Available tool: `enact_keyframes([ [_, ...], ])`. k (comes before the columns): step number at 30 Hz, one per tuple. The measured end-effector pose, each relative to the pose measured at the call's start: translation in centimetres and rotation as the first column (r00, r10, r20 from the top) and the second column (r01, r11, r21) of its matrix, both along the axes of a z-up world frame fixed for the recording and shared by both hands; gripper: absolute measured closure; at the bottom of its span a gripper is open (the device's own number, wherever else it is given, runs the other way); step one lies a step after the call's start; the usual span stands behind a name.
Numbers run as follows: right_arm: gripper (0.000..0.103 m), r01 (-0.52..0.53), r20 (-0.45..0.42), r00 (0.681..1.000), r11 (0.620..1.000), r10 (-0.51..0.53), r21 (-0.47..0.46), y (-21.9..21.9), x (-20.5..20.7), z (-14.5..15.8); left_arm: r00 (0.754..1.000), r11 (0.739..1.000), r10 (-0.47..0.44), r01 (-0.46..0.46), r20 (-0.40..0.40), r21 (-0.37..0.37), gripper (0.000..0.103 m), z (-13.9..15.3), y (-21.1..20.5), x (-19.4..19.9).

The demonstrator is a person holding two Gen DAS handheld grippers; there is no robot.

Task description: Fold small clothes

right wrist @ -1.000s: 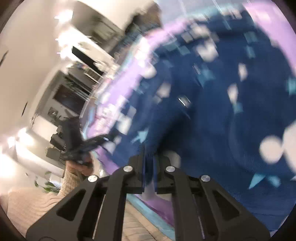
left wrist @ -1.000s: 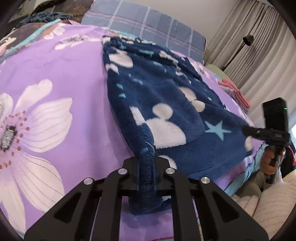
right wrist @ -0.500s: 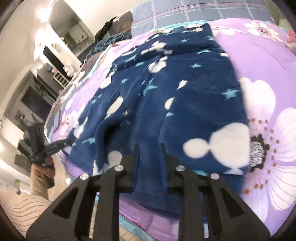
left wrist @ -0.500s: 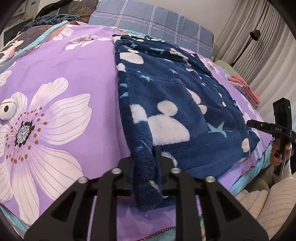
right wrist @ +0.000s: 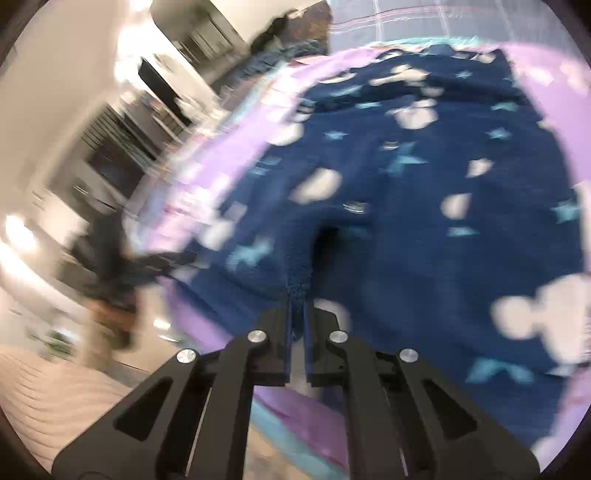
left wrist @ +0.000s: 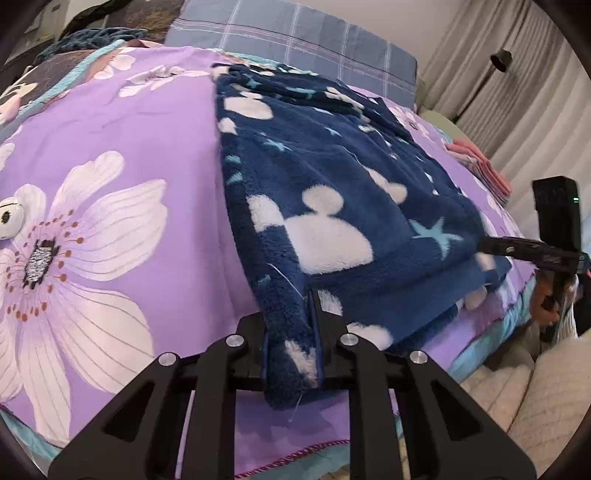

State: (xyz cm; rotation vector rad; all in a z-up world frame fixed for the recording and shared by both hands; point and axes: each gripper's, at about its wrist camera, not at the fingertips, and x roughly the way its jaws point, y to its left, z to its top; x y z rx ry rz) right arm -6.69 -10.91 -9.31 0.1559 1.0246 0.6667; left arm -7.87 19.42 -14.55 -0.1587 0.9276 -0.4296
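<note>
A navy fleece garment [left wrist: 332,177] with white mouse heads and pale blue stars lies spread on the purple flowered bedspread [left wrist: 129,147]. My left gripper [left wrist: 290,321] has the garment's near left corner bunched between its fingers. Its jaws are closing and the pads press on the fleece. In the same view my right gripper [left wrist: 487,245] meets the near right corner at the bed's edge. The right wrist view is blurred. There my right gripper [right wrist: 298,306] is shut, with a ridge of the garment [right wrist: 424,221] pinched between its tips.
A blue plaid pillow [left wrist: 295,33] lies at the head of the bed. A pink folded stack [left wrist: 480,166] sits at the far right edge, with curtains [left wrist: 535,92] and a lamp [left wrist: 498,59] behind. A cream knit sleeve [left wrist: 546,398] fills the lower right.
Half a second ago both grippers stood wider around loose fleece; now both have narrowed onto it. The right gripper has swung, blurring its view, and its tip sits against the garment's right corner.
</note>
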Motion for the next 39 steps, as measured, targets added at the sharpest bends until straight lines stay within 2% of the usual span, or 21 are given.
enact_keyframes([
  [2,0.096,-0.014,-0.088,0.996,0.998,0.008,-0.065,0.0,0.3,-2.3,1.0,1.0,-0.008,0.008,-0.005,0.017,0.085,-0.3,-0.2,0.3],
  [4,0.094,0.017,-0.104,0.994,1.0,-0.017,0.001,-1.0,0.0,-2.5,1.0,1.0,-0.003,0.003,-0.006,0.0,0.082,-0.3,0.0,0.4],
  [6,0.086,0.043,-0.073,0.997,0.998,-0.039,0.052,-2.5,-0.4,-1.3,1.0,1.0,0.0,0.0,-0.011,-0.01,0.074,-0.2,0.4,0.4],
  [7,0.076,0.075,-0.037,0.997,0.995,-0.073,0.059,-3.6,-0.8,-0.5,1.0,1.0,-0.003,0.003,-0.012,-0.01,0.071,-0.1,0.5,0.3],
  [8,0.071,0.129,0.003,0.992,0.991,-0.13,0.044,-5.2,-1.0,0.3,1.0,1.0,-0.006,0.006,-0.009,-0.005,0.065,-0.1,0.6,0.2],
  [11,0.071,0.314,0.056,0.948,0.949,-0.313,-0.015,-10.4,-1.4,1.6,1.0,1.0,-0.014,0.014,-0.005,-0.008,0.062,-0.2,0.7,0.2],
  [12,0.071,0.385,0.045,0.922,0.922,-0.384,-0.028,-12.5,-1.6,1.4,1.0,1.0,-0.013,0.013,-0.009,-0.019,0.06,-0.3,0.7,0.3],
  [14,0.067,0.457,0.002,0.89,0.889,-0.457,-0.032,-15.2,-2.1,0.7,1.0,0.998,-0.013,0.012,-0.014,-0.057,0.055,-0.7,0.8,0.5],
  [17,0.062,0.49,-0.079,0.869,0.871,-0.489,-0.006,-17.0,-3.0,-1.1,1.0,0.998,-0.025,0.024,-0.009,-0.06,0.054,-0.7,0.3,0.6],
  [19,0.063,0.491,-0.108,0.867,0.871,-0.487,0.022,-16.8,-3.2,-1.9,0.999,0.998,-0.036,0.035,-0.011,-0.054,0.054,-0.6,-0.1,0.7],
  [21,0.063,0.511,-0.052,0.859,0.859,-0.509,0.021,-15.6,-3.1,-1.3,0.999,0.998,-0.042,0.041,-0.009,-0.038,0.054,-0.5,-0.5,0.7],
  [22,0.065,0.507,-0.017,0.862,0.861,-0.507,0.037,-15.1,-3.1,-0.5,0.999,0.998,-0.045,0.045,-0.009,-0.032,0.056,-0.5,-0.5,0.8],
  [24,0.069,0.437,0.041,0.895,0.891,-0.445,0.124,-13.8,-2.7,1.3,0.999,0.999,-0.046,0.046,-0.011,-0.023,0.069,-0.4,-0.7,0.8],
  [26,0.069,0.305,0.069,0.944,0.933,-0.323,0.19,-11.3,-1.8,2.4,0.999,0.999,-0.033,0.033,-0.01,-0.024,0.074,-0.3,-0.6,0.7],
  [27,0.069,0.237,0.067,0.965,0.951,-0.254,0.198,-9.5,-1.1,2.5,1.0,0.999,-0.028,0.028,-0.009,-0.027,0.077,-0.4,-0.5,0.7],
  [29,0.069,0.152,0.043,0.986,0.974,-0.162,0.171,-6.3,0.1,1.8,1.0,0.999,-0.016,0.016,-0.006,-0.033,0.079,-0.4,-0.3,0.5],
  [31,0.066,0.096,0.008,0.995,0.984,-0.098,0.153,-3.9,0.9,0.6,1.0,0.999,-0.011,0.011,-0.003,-0.033,0.081,-0.4,-0.2,0.3],
  [33,0.066,0.041,-0.049,0.998,0.983,-0.033,0.178,-1.9,1.4,-0.9,1.0,1.0,-0.008,0.008,0.005,-0.018,0.083,-0.2,-0.1,0.0],
  [35,0.099,0.009,-0.077,0.997,0.983,0.006,0.183,-0.5,1.4,-1.7,1.0,1.0,-0.005,0.005,0.013,0.002,0.085,0.0,0.0,-0.1],
  [37,0.099,-0.016,-0.127,0.991,0.99,0.034,0.141,0.5,0.9,-3.0,1.0,1.0,-0.008,0.007,0.02,0.017,0.085,0.3,0.1,-0.2],
  [39,0.099,-0.028,-0.098,0.994,0.996,0.036,0.079,1.2,0.1,-3.2,1.0,1.0,-0.014,0.014,0.019,0.016,0.085,0.3,0.3,-0.3],
])
